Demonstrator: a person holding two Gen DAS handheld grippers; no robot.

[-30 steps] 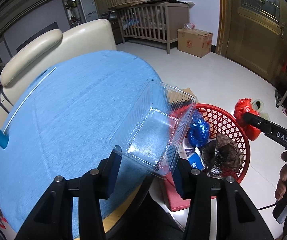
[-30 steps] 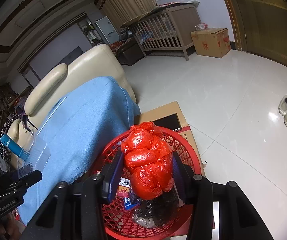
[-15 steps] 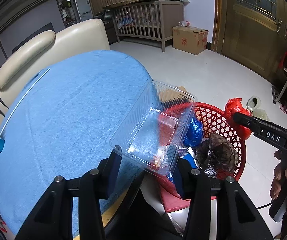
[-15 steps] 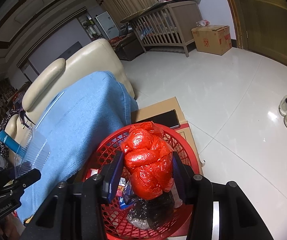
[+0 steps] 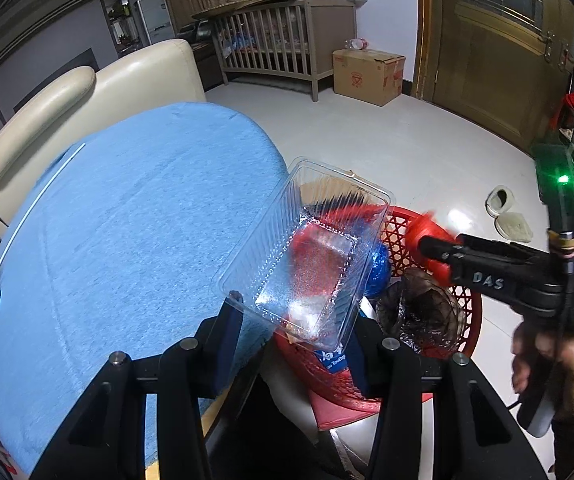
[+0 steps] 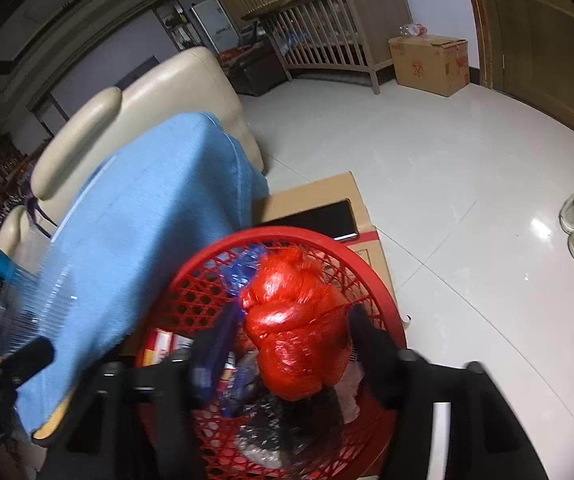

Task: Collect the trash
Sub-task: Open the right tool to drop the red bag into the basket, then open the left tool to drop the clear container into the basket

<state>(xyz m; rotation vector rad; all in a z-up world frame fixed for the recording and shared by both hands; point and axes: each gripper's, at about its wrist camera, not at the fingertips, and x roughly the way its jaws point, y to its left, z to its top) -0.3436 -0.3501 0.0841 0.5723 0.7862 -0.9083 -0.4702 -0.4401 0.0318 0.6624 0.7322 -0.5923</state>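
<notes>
Left gripper (image 5: 293, 334) is clamping the clear plastic tray (image 5: 303, 256), holding it tilted over the near rim of the red basket (image 5: 465, 308), beside the blue-covered table (image 5: 127, 232). Right gripper (image 6: 287, 344) jaws are opening around the red plastic bag (image 6: 297, 324), which is hanging above the basket's trash.

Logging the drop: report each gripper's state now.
Left gripper: shut on the clear plastic tray.
Right gripper: jaws opening, red bag between them over the red basket.
</notes>
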